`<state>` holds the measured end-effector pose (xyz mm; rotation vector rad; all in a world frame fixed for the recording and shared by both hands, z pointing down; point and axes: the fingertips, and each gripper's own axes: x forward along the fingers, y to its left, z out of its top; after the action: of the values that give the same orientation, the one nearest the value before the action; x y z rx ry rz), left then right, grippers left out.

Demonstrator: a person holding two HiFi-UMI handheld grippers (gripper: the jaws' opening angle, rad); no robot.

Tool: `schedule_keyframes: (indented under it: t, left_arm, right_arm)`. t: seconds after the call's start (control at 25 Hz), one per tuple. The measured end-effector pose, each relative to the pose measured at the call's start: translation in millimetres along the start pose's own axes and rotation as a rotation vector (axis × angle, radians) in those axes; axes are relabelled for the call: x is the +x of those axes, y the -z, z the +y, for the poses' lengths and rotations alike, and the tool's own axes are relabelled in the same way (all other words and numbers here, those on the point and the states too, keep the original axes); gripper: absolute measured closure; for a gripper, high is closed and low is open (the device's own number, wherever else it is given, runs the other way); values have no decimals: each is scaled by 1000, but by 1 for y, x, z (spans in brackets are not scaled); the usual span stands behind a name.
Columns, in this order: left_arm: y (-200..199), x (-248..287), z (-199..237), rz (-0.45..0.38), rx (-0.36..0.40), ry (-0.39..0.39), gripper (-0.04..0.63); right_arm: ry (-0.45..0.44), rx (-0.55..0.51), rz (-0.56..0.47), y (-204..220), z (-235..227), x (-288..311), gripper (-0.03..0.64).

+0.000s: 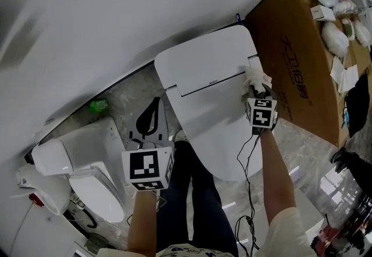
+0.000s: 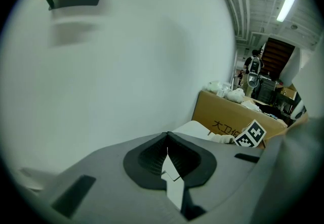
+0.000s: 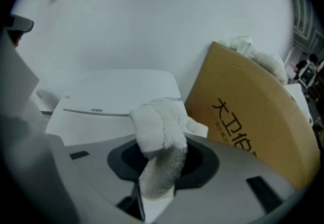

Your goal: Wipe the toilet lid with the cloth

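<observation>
I observe the cloth [image 3: 158,134]: white, thick-piled, bunched into a roll that folds over forward. The right gripper [image 1: 256,88] has its jaws clamped on the lower end. In the head view the cloth sits at the rear right edge of the white toilet lid [image 1: 215,116], near the seam; I cannot confirm contact. The left gripper [image 2: 167,165] has its jaws closed together on nothing, left of the toilet. A cardboard box [image 1: 293,64] stands just beside the lid, with white bagged items [image 1: 336,34] on top.
</observation>
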<state>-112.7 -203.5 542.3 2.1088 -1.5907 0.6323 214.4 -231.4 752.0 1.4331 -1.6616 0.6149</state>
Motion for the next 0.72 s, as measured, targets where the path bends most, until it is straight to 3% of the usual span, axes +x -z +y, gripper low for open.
schedule_keyframes:
  t: [0.72]
  left_arm:
    - [11, -30, 21, -18, -29, -24, 588]
  right_arm:
    - [-163, -120, -40, -11, 129, -17, 500]
